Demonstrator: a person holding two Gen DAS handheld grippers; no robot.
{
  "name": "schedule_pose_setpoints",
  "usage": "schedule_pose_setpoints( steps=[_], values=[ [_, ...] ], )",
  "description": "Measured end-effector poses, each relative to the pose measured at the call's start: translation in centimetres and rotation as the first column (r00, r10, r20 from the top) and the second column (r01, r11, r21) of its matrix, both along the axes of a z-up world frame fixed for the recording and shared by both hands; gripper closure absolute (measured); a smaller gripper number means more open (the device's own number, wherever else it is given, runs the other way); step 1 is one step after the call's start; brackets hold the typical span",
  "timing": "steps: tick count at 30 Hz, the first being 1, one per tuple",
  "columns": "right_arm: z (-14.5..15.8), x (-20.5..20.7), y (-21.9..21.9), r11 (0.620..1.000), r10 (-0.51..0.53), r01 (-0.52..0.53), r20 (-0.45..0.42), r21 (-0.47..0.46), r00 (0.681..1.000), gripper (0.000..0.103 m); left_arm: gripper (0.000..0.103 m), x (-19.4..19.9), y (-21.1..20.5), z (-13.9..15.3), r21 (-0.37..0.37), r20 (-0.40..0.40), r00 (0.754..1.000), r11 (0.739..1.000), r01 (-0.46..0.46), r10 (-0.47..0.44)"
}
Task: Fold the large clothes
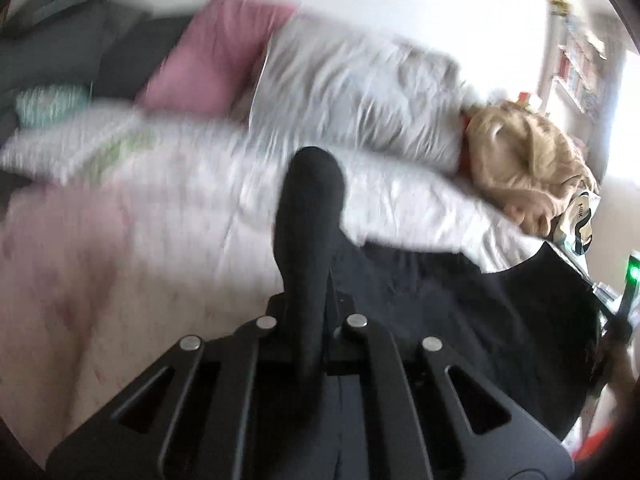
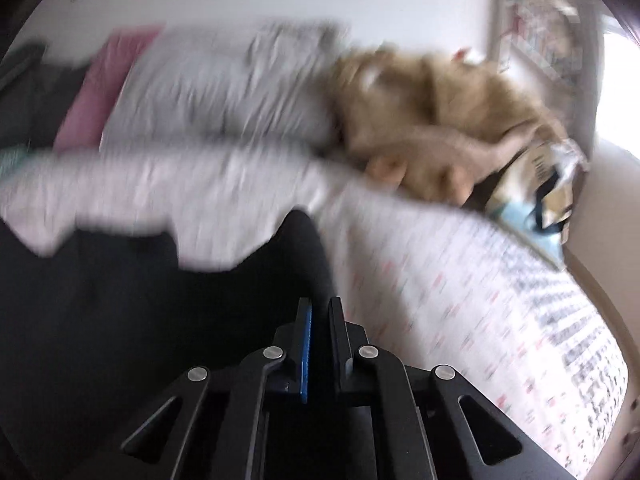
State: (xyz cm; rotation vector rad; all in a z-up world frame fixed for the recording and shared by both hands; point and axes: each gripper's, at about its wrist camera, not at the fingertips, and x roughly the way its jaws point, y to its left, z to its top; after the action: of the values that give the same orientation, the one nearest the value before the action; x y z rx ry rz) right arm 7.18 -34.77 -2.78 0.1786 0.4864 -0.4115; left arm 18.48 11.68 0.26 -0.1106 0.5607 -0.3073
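The garment (image 1: 460,312) is large, black or very dark navy, of plain soft cloth. It lies spread on the bed (image 1: 132,264), with a loose, uneven far edge. In the left wrist view a bunched fold of it rises as a rounded hump between the closed jaws of the left gripper (image 1: 310,308). In the right wrist view the garment (image 2: 120,300) shows a similar fold raised at the right gripper (image 2: 320,312), jaws closed on it. Motion blur hides seams and fasteners.
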Motion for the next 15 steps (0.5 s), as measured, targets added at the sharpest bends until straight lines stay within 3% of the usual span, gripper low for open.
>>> schedule_pose_setpoints(
  steps=[2, 4, 6, 9, 12, 14, 15],
  values=[
    [1.2, 0.9, -1.0, 0.997, -0.05, 0.05, 0.012, -0.066, 0.999, 0.1, 0.096, 1.2, -0.4, 1.2, 0.061, 0.047, 0.999, 0.998, -0.019, 0.017],
    [1.7, 2.1, -2.7, 0.993, -0.082, 0.082, -0.004, -0.081, 0.997, 0.1, 0.096, 2.6, -0.1, 0.9, 0.076, 0.029, 0.999, 0.996, -0.038, 0.036],
    [1.0, 4.0, -4.2, 0.995, -0.087, 0.085, -0.048, -0.043, 0.995, 0.1, 0.095, 5.1, 0.0, -1.4, 0.108, -0.03, 0.997, 0.992, -0.063, 0.066],
    [-2.6, 6.1, -5.2, 0.998, -0.058, 0.058, -0.162, -0.006, 0.985, 0.1, 0.092, 8.3, -0.6, -7.1, 0.22, -0.179, 0.977, 0.972, -0.077, 0.118],
    [-7.4, 7.3, -4.5, 0.999, -0.006, 0.015, -0.305, 0.028, 0.952, 0.099, 0.075, 10.2, -1.0, -12.8, 0.311, -0.345, 0.926, 0.949, -0.044, 0.155],
    [-8.8, 7.3, -4.5, 0.998, 0.015, 0.006, -0.348, 0.059, 0.937, 0.099, 0.068, 10.3, -1.1, -11.8, 0.33, -0.32, 0.929, 0.941, -0.073, 0.184],
    [-8.7, 7.2, -4.6, 0.998, 0.01, 0.012, -0.346, 0.062, 0.938, 0.098, 0.054, 10.3, -1.2, -11.0, 0.354, -0.299, 0.932, 0.931, -0.091, 0.205]
  ],
)
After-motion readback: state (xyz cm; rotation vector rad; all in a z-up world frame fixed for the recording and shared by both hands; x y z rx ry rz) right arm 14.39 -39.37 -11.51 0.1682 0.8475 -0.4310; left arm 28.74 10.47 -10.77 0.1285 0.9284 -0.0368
